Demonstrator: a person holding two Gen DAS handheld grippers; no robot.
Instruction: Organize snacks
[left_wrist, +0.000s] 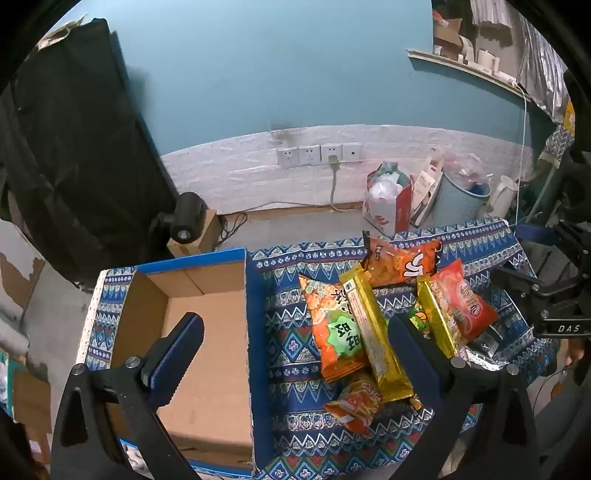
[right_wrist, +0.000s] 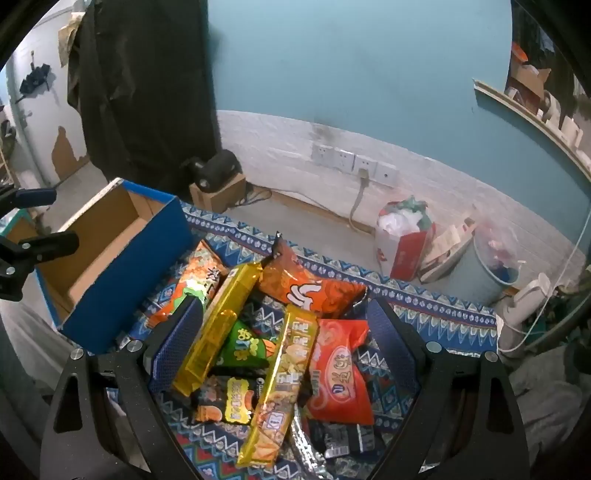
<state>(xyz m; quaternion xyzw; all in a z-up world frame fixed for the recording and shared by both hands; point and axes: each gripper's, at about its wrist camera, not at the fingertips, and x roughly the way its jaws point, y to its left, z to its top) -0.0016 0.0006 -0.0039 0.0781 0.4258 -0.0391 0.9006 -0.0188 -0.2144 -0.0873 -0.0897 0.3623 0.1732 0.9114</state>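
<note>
In the left wrist view, the left gripper (left_wrist: 295, 332) is hanging over the counter covered with a blue patterned cloth (left_wrist: 291, 354), its jaws standing wide with nothing between the pads. Its left finger is showing over the open cardboard box with blue outer walls (left_wrist: 207, 332), which is sitting empty at the left. Its right finger is lying beside the heap of snack packets. In the heap, a long gold foil packet (left_wrist: 373, 332) is lying across an orange and green bag (left_wrist: 332, 328). An orange bag with a white mark (left_wrist: 402, 262) is lying at the far side, and a red bag (left_wrist: 469, 302) to the right. The right gripper (left_wrist: 546, 295) is showing at the right edge.

In the right wrist view, the right gripper (right_wrist: 280, 347) is hovering above the same heap, jaws spread wide and gripping nothing. Between its fingers are lying two gold packets (right_wrist: 218, 325), a small green bag (right_wrist: 247, 345), a black and orange packet (right_wrist: 229, 398) and the red bag (right_wrist: 340, 369). The orange bag with a white mark (right_wrist: 314, 291) is lying beyond them. The box (right_wrist: 122, 280) is standing to the left of the heap, near but apart.
</note>
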